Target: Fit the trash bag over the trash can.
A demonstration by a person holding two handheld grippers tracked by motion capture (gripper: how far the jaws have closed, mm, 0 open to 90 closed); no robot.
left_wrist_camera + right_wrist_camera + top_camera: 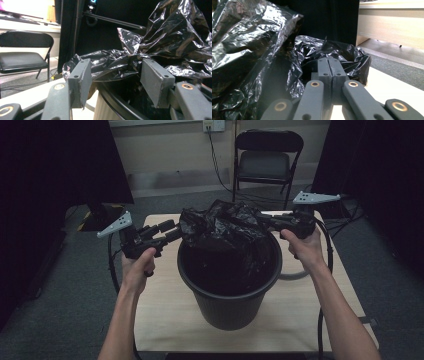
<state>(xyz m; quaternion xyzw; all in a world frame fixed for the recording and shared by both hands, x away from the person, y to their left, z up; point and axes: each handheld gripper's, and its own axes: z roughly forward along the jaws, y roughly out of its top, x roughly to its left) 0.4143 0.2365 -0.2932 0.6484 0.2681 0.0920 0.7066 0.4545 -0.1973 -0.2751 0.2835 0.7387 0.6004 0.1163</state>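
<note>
- My left tongs (172,230) stood at the left side of the bin (227,307), jaws parted. In the left gripper view the two pads (81,80) flanked a fold of the black bag (160,47) at the rim without pressing on it, so I counted them as released, with film lying between.
- The bin sat in the middle of the counter (160,320), upright. The bag was bunched in a crumpled heap over the far half of its mouth, partly hanging inside, with its edge not yet turned over the rim (200,282).
- My right tongs (265,221) were at the right side, reaching into the heap. In the right gripper view the jaws met flat against each other, clenched. I could not tell whether a thin edge of bag (332,53) was pinched between them; it lay right at the tips.
- A folding chair (267,157) stood on the floor well behind the counter.
- Step in hand, as I judged it: lining the bin, at the stage of getting a grip on the bag's opening at both sides.
- Next move, as I judged it: close the left tongs on the fold, then draw both sides apart and down over the rim. The thin film could slip or tear.
</note>
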